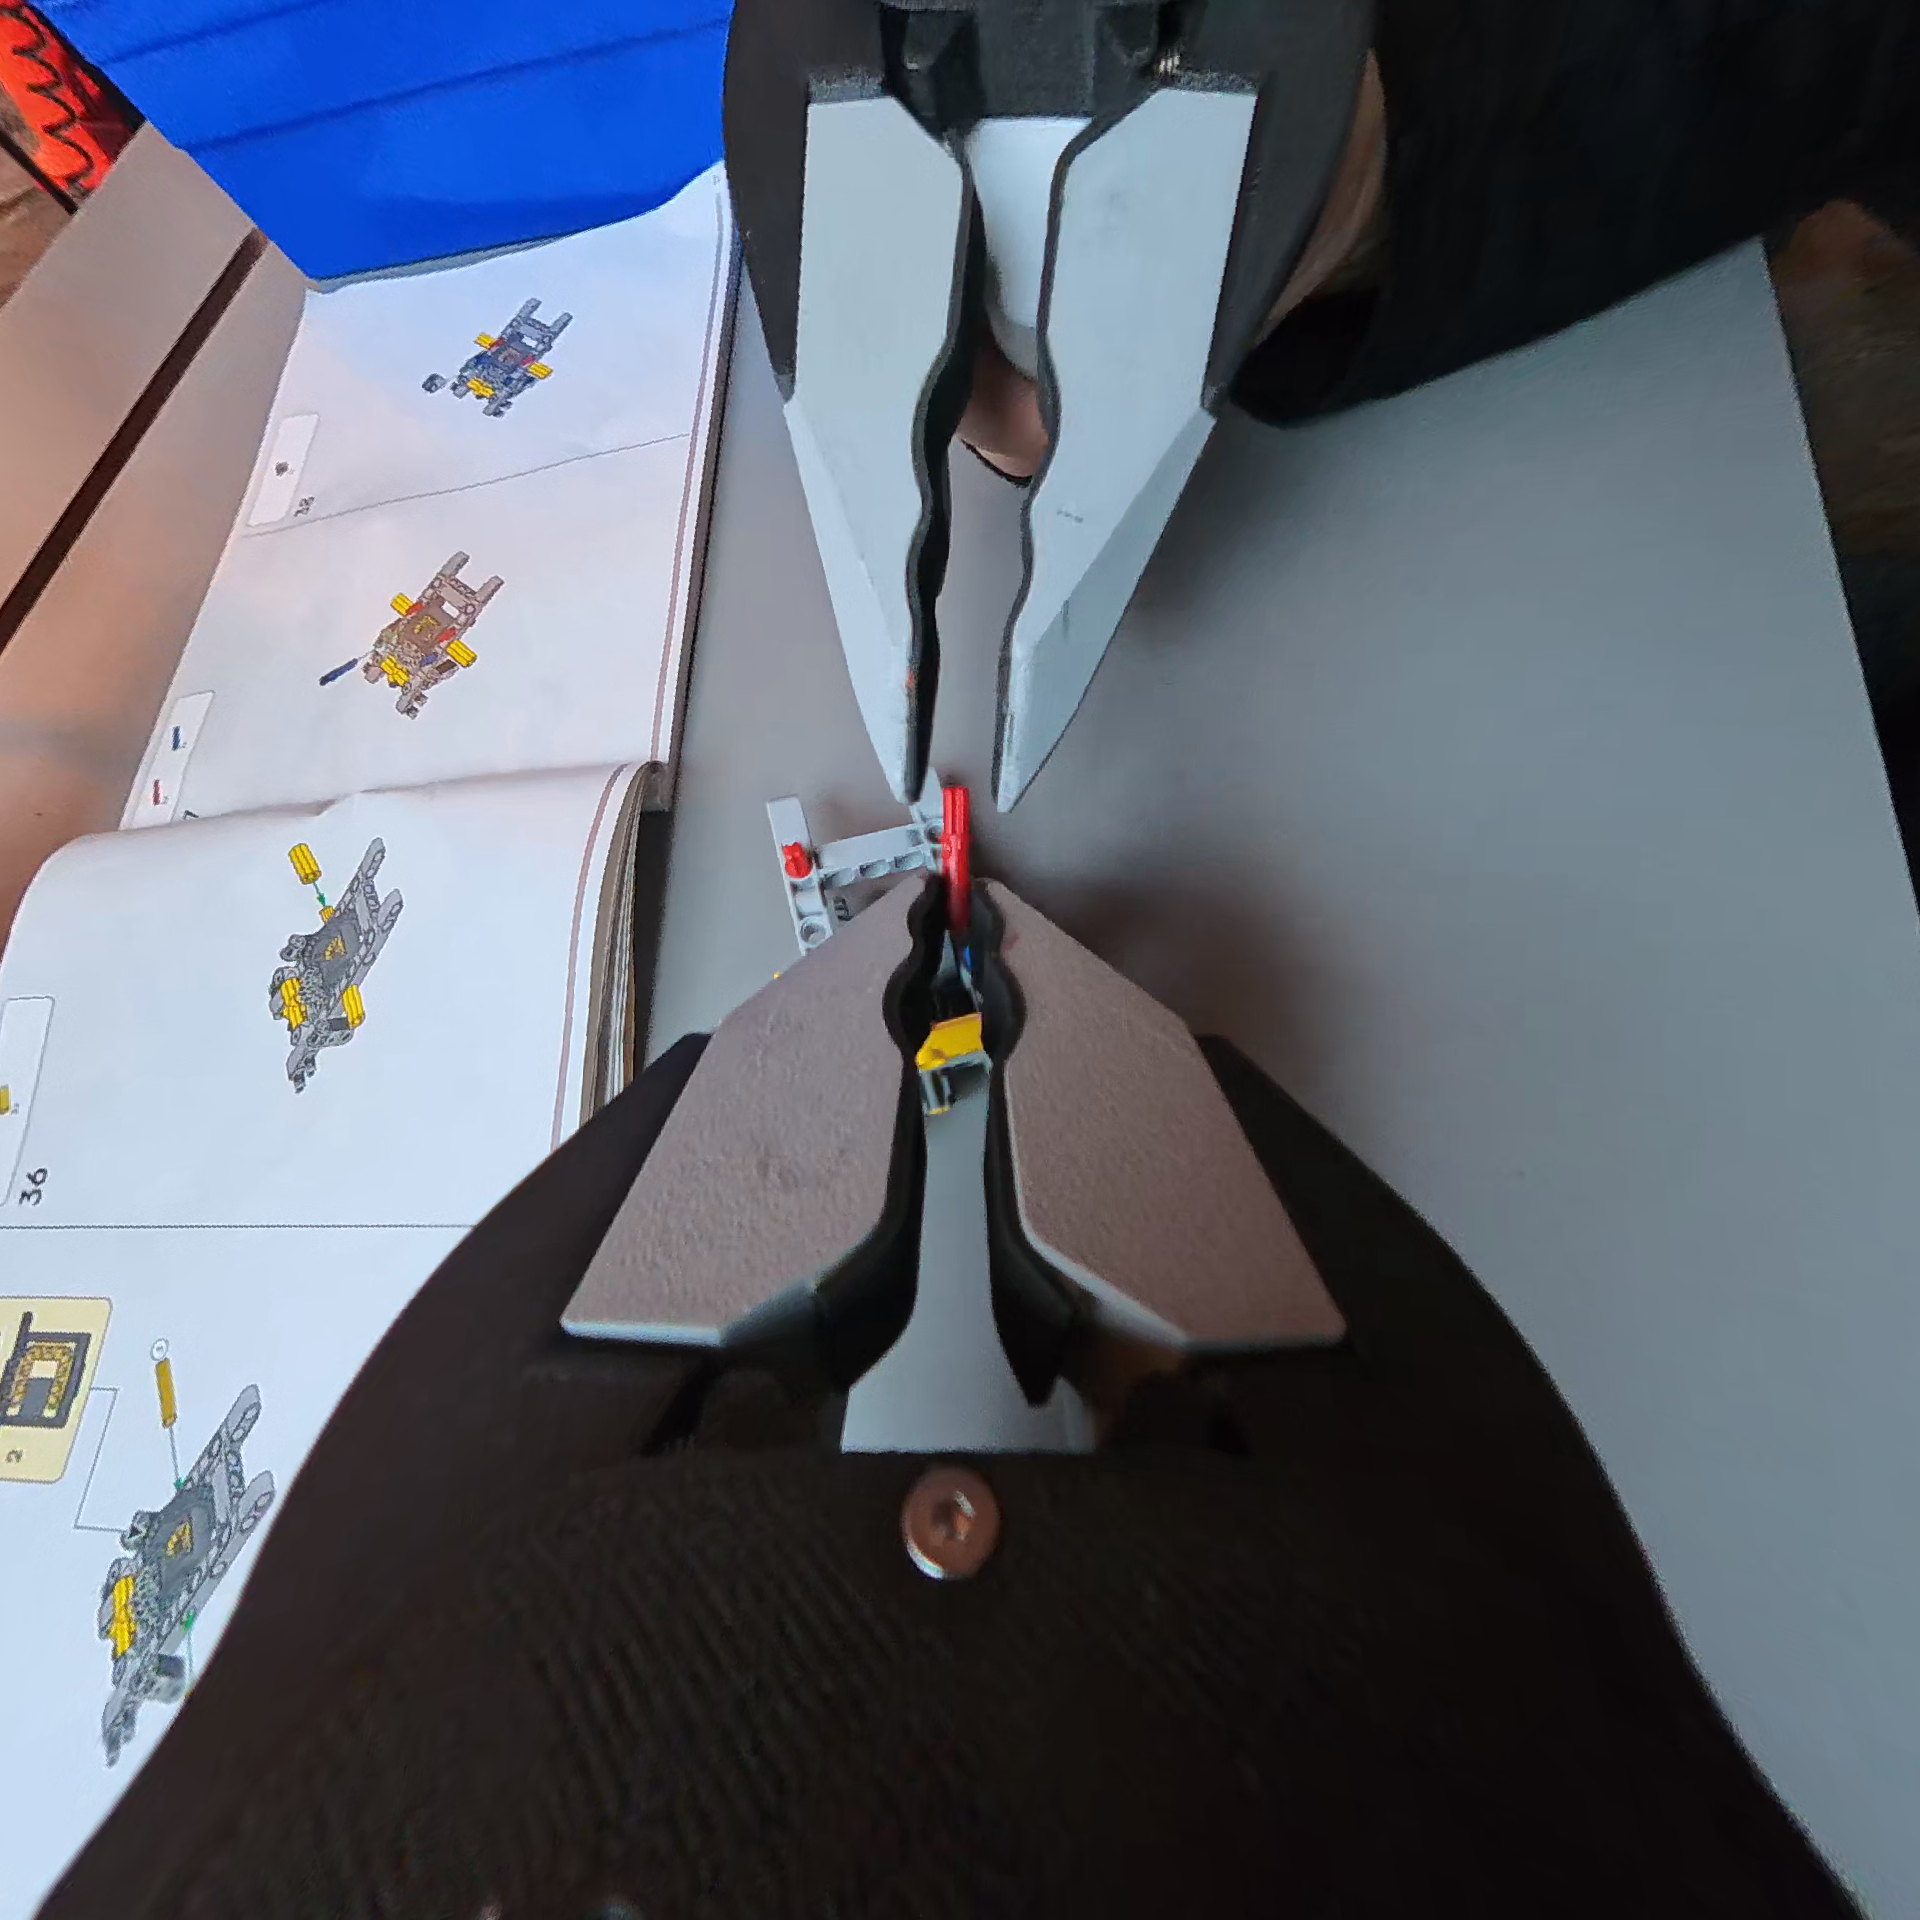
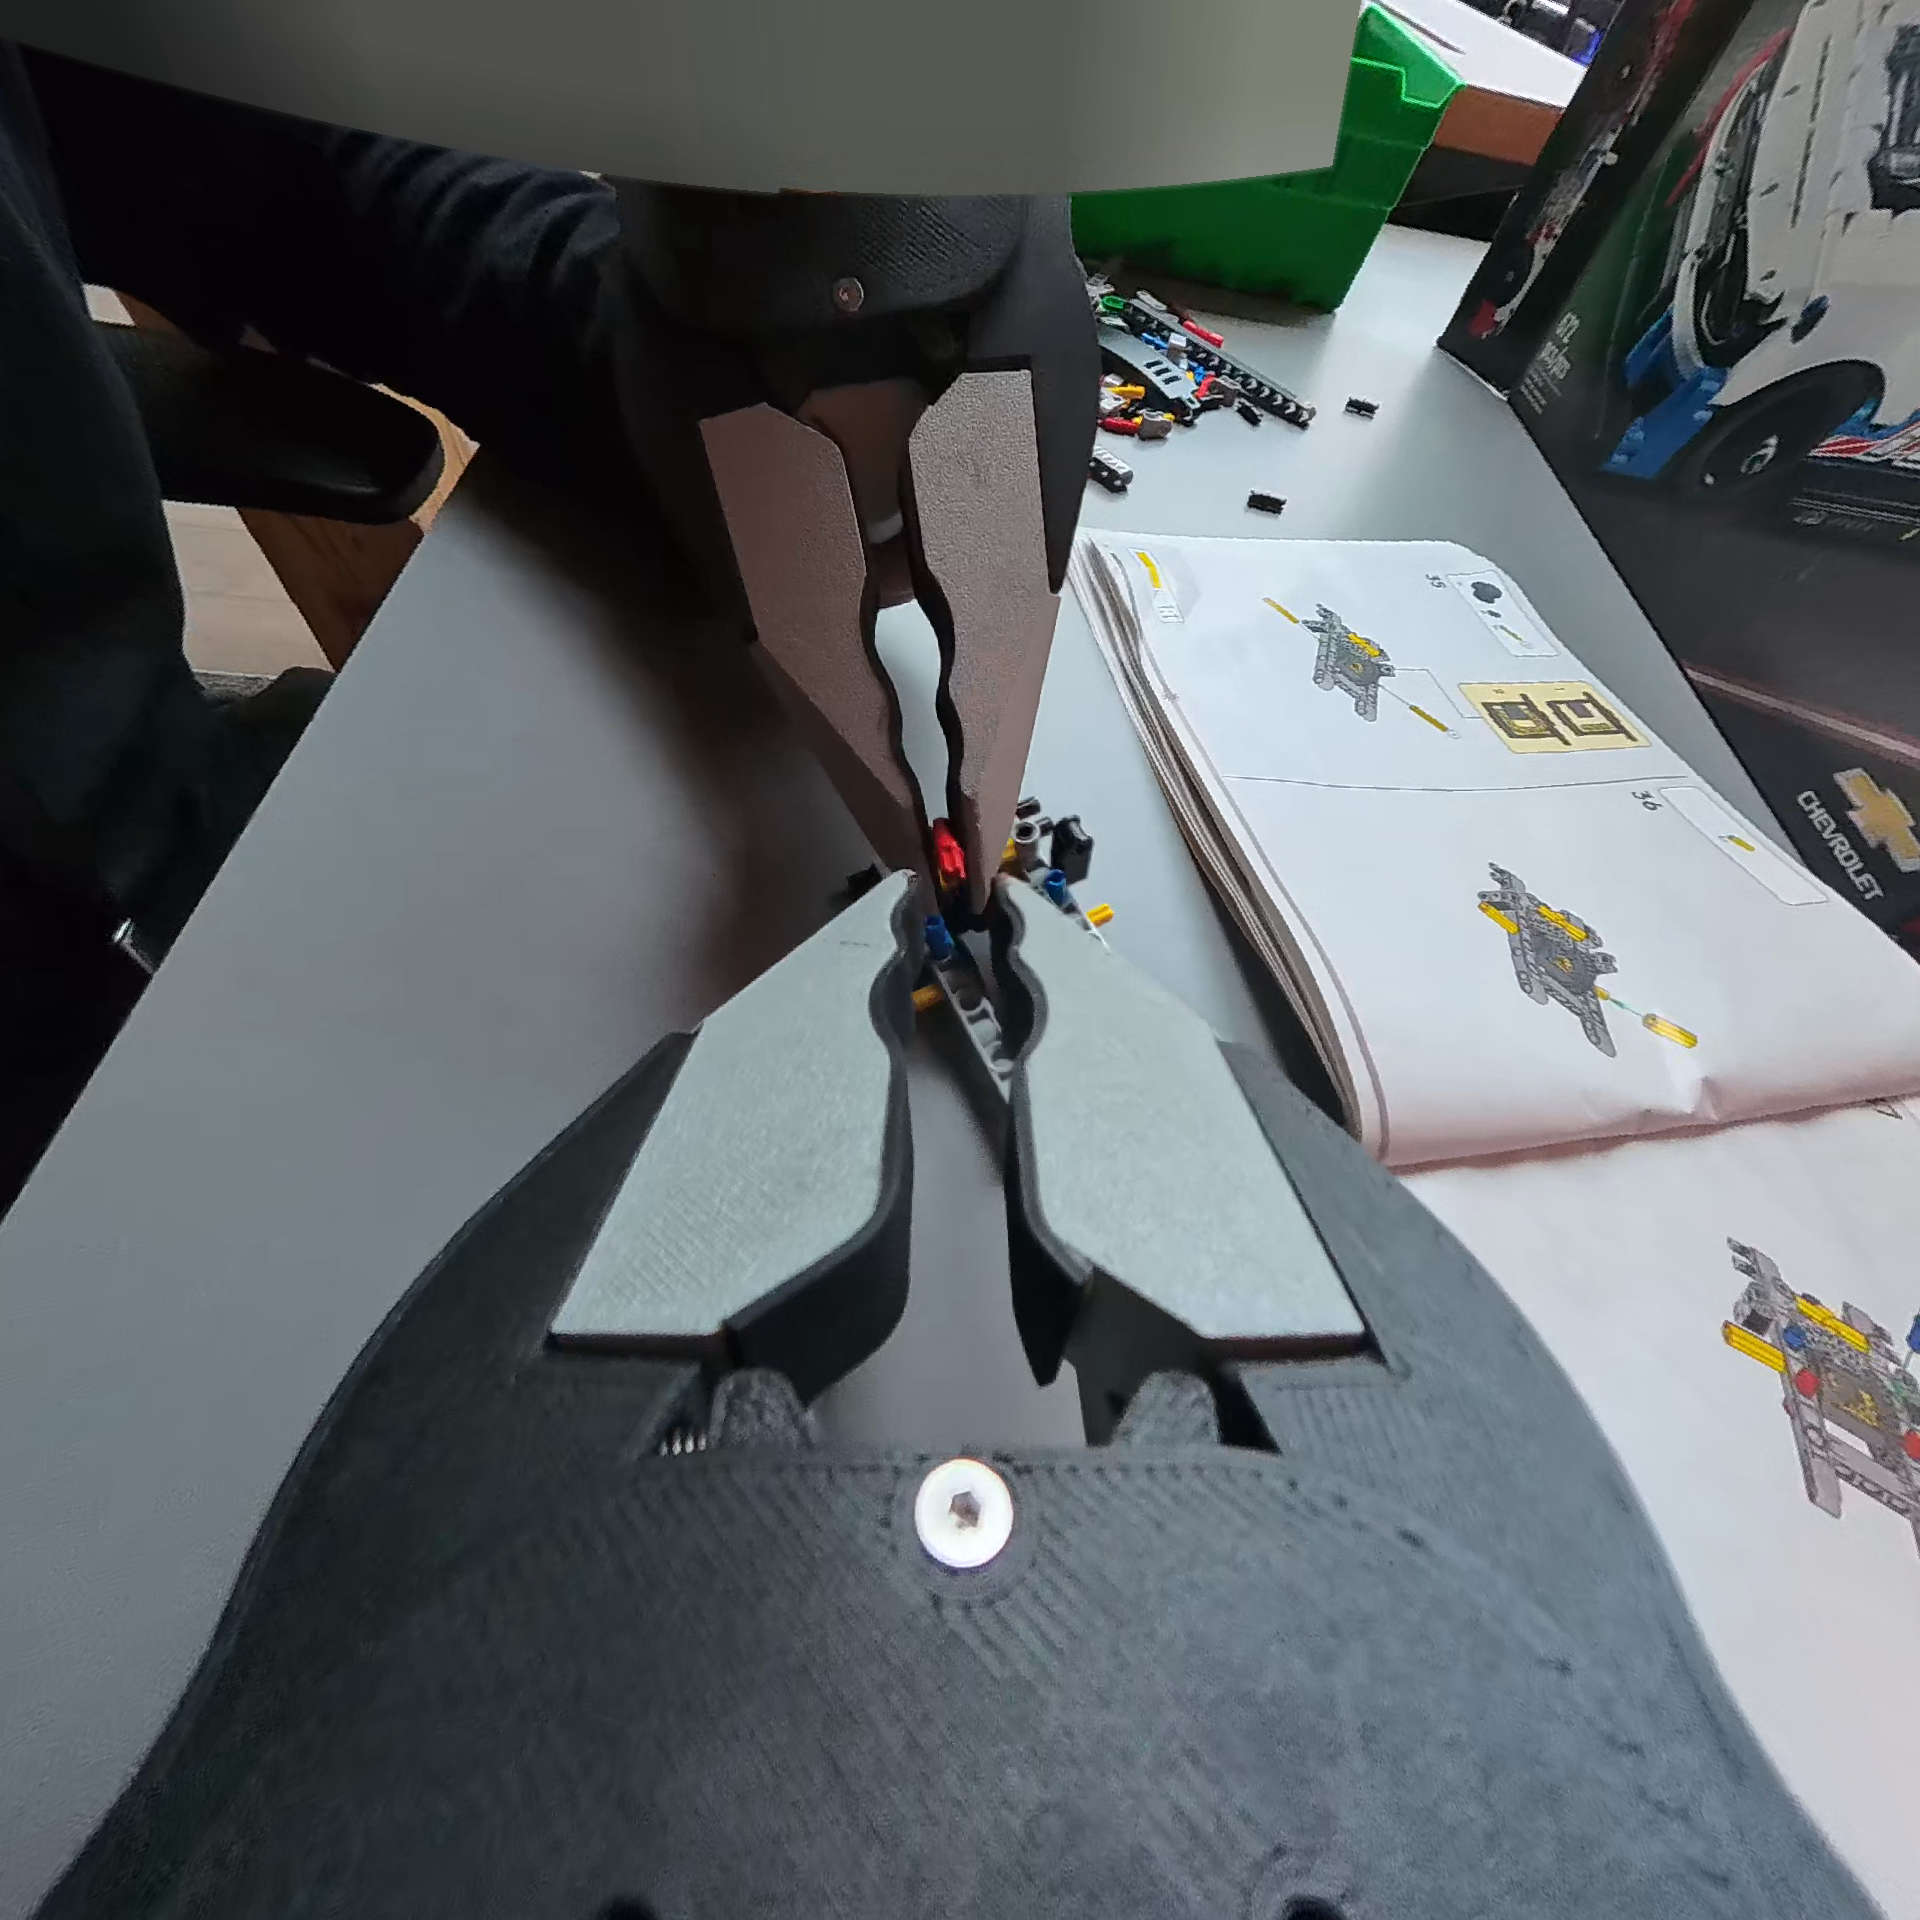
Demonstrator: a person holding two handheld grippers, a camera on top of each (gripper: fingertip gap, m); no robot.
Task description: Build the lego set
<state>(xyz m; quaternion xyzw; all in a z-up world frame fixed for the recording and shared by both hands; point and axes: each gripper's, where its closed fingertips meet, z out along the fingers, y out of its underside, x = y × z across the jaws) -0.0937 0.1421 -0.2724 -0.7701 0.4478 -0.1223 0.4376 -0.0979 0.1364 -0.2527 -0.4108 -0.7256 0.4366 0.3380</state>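
Observation:
My left gripper (image 1: 956, 894), with brown fingers, is shut on a small red piece (image 1: 954, 847) that stands upright at its tips. It also shows in the right wrist view (image 2: 951, 883), coming in from above with the red piece (image 2: 943, 847). My right gripper (image 2: 956, 894), with grey fingers, meets it tip to tip and closes narrowly on the end of a grey beam assembly (image 2: 977, 1023) with blue and yellow pins. In the left wrist view the right gripper (image 1: 958, 798) comes from the top, and the assembly (image 1: 847, 868) sticks out to the left, low over the grey table (image 1: 1455, 831).
An open instruction booklet (image 2: 1455, 831) lies beside the work spot and also shows in the left wrist view (image 1: 416, 935). Loose pieces (image 2: 1195, 374) and a green bin (image 2: 1299, 208) are at the back. The set's box (image 2: 1714, 364) stands right. A blue bin (image 1: 416, 125) is far left. Both grippers' tips are close together, under 4 cm apart.

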